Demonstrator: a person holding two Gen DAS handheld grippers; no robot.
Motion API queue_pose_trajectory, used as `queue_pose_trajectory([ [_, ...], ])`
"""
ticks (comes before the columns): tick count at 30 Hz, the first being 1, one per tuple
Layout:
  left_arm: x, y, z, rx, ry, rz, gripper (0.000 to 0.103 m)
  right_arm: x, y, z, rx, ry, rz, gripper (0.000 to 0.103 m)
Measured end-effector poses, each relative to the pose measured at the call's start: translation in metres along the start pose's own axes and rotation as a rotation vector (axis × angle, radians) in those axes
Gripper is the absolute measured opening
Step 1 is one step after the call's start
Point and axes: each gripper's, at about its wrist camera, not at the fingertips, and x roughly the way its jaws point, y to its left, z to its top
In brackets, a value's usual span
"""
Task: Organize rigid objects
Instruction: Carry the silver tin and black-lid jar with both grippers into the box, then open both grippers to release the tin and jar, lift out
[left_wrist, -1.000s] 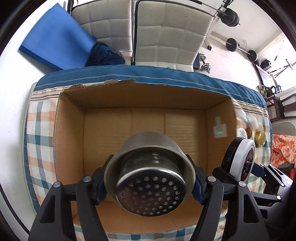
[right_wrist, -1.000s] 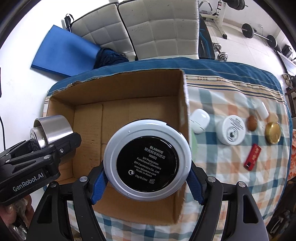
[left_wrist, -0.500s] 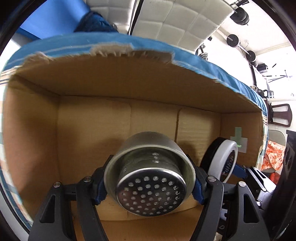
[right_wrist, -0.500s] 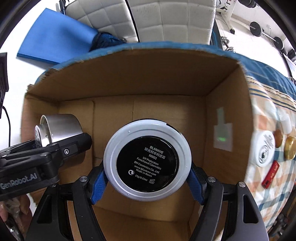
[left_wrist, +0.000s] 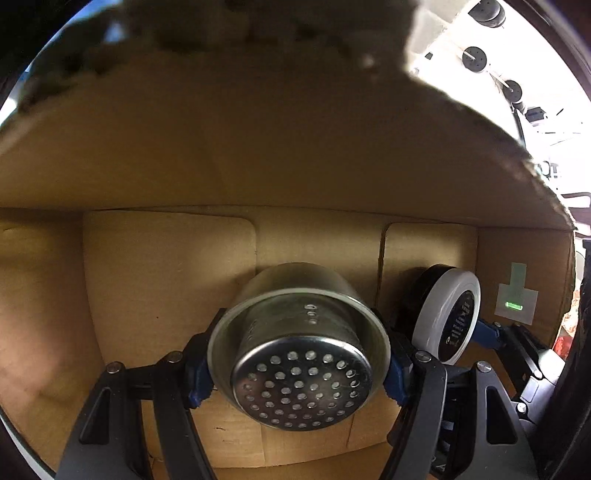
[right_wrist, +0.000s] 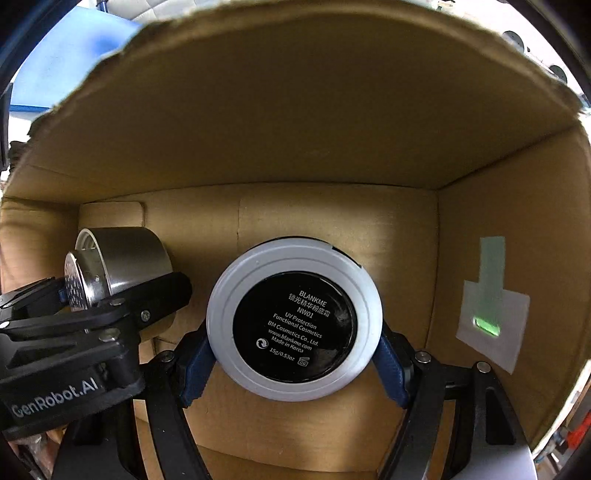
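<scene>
My left gripper (left_wrist: 297, 369) is shut on a steel strainer cup (left_wrist: 299, 350) with a perforated bottom facing the camera. It is held low inside a cardboard box (left_wrist: 258, 147), close to the floor. My right gripper (right_wrist: 293, 354) is shut on a round white cosmetics compact (right_wrist: 293, 321) with a black label, also deep inside the box (right_wrist: 295, 129). The compact shows in the left wrist view (left_wrist: 448, 314) to the right of the cup. The cup shows in the right wrist view (right_wrist: 110, 262) to the left, held by the left gripper (right_wrist: 81, 295).
The box's back and side walls surround both grippers closely. A pale sticker with a green mark (right_wrist: 491, 306) is on the right wall. Weight plates (left_wrist: 476, 59) and a blue mat (right_wrist: 66, 62) show above the box rim.
Both grippers have moved down and forward, from above the box rim to deep inside it, still holding the cup and the compact. The table objects have left the view.
</scene>
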Motion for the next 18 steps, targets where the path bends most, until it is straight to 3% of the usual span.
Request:
queue_pose_trajectory([
  [5,-0.01,-0.009,0.002,-0.025,-0.002,-0.031,0.076,0.001,0.004,0.005,0.008,0.01,0.002,0.077],
  [13,-0.042,-0.008,-0.002,-0.057,-0.023,-0.013,0.077,-0.007,0.003,0.004,0.016,0.037,0.013,0.079],
  [18,-0.059,-0.012,-0.018,-0.056,-0.053,-0.001,0.084,-0.023,0.01,-0.008,0.006,0.018,0.019,0.09],
])
